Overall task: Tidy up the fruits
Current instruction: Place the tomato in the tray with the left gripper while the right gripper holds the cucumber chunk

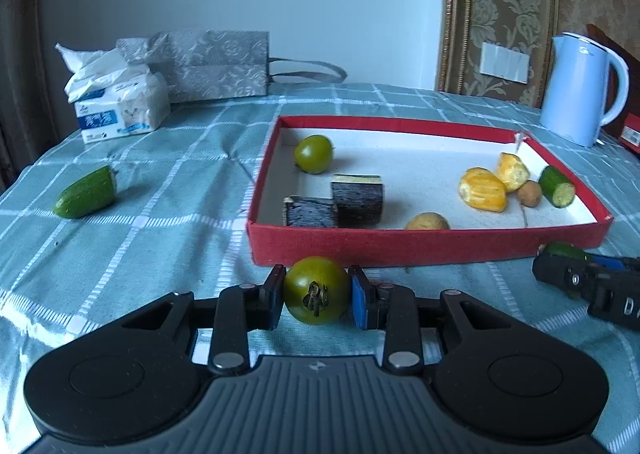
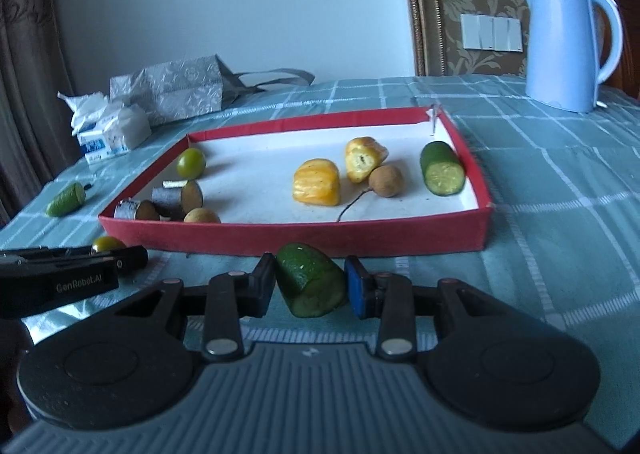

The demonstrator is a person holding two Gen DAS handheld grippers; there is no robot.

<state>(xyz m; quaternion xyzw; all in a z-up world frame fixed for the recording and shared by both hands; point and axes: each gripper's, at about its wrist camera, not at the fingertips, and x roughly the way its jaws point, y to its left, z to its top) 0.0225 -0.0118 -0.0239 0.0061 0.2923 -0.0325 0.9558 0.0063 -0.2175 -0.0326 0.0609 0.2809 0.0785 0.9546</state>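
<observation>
My left gripper (image 1: 316,296) is shut on a green tomato (image 1: 316,288), just in front of the near wall of the red tray (image 1: 400,246). Beside it to the right, my right gripper (image 2: 310,288) has its pads pressed on a cut cucumber piece (image 2: 310,280), also just in front of the tray. Inside the tray lie another green tomato (image 1: 314,153), two dark eggplant chunks (image 1: 357,200), two yellow fruit pieces (image 1: 482,189), two small brown round fruits (image 1: 529,193) and a cucumber piece (image 1: 557,187). One more cucumber piece (image 1: 86,193) lies on the cloth at the left.
A checked green tablecloth (image 1: 180,238) covers the table. At the back left stand a tissue pack (image 1: 120,110) and a grey gift bag (image 1: 216,64). A light blue kettle (image 1: 580,88) stands at the back right, beyond the tray's far corner.
</observation>
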